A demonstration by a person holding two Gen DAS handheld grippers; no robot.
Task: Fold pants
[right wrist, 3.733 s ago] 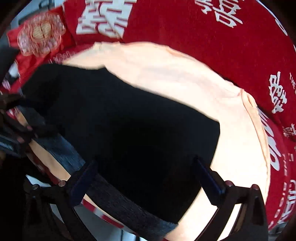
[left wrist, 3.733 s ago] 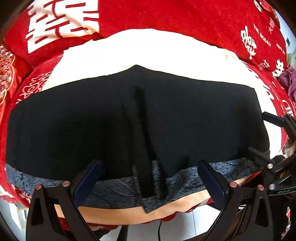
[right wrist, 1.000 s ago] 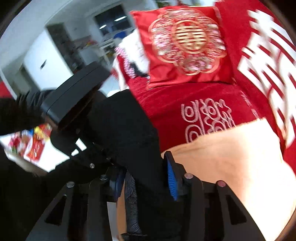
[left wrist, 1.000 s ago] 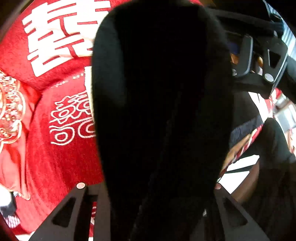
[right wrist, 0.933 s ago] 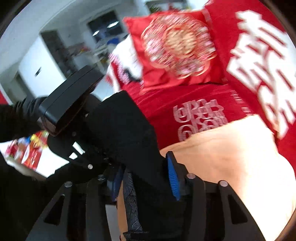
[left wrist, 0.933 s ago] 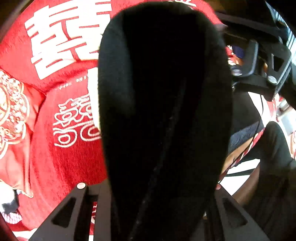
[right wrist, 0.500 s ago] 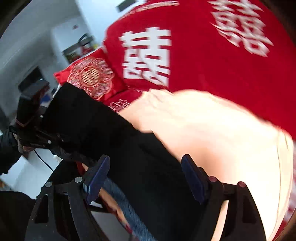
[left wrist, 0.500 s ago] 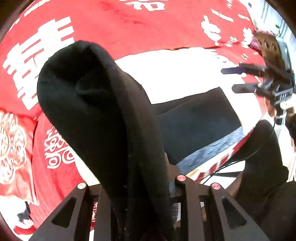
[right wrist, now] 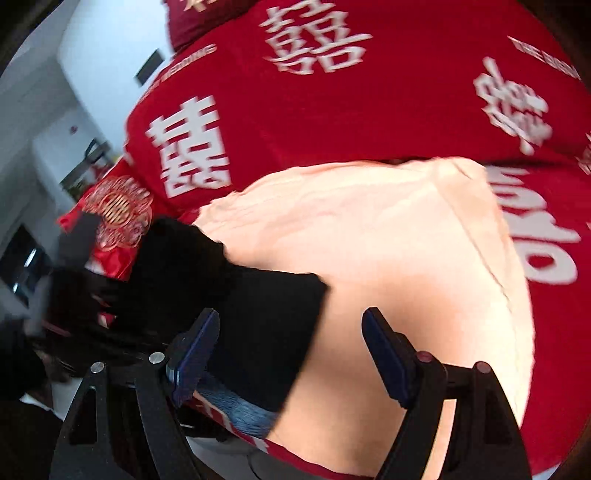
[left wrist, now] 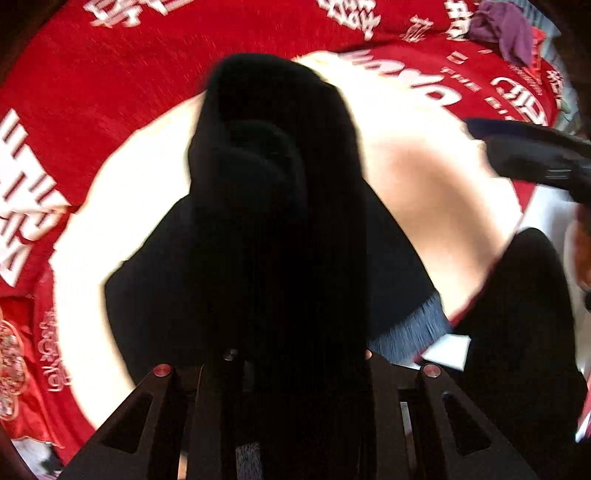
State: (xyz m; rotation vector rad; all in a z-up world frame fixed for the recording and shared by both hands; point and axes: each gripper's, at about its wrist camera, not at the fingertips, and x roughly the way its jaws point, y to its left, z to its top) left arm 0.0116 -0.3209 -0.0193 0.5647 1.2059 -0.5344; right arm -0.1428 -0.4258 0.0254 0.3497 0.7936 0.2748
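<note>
The black pants (left wrist: 280, 229) hang bunched in front of the left wrist camera, and my left gripper (left wrist: 291, 369) is shut on that end. Below it the rest of the pants lies flat on a cream cloth (left wrist: 436, 192), grey waistband (left wrist: 413, 332) towards the bed's front edge. My right gripper (right wrist: 291, 350) stands open over the flat pants' right edge (right wrist: 273, 317), its blue pads (right wrist: 195, 350) touching nothing. One of its fingers (left wrist: 495, 129) shows at the upper right of the left wrist view. The lifted end (right wrist: 177, 254) shows blurred at the left of the right wrist view.
The cream cloth lies on a red bedspread (right wrist: 369, 110) with white characters. A red cushion (right wrist: 118, 206) with a gold emblem sits at the left end. A purple garment (left wrist: 506, 29) lies far back. A person's dark-clothed leg (left wrist: 517, 314) stands by the white floor (left wrist: 447, 350).
My right gripper let go of the pants, opened and swung off to the right. The left gripper carried its held end rightward over the cream cloth, above the flat part.
</note>
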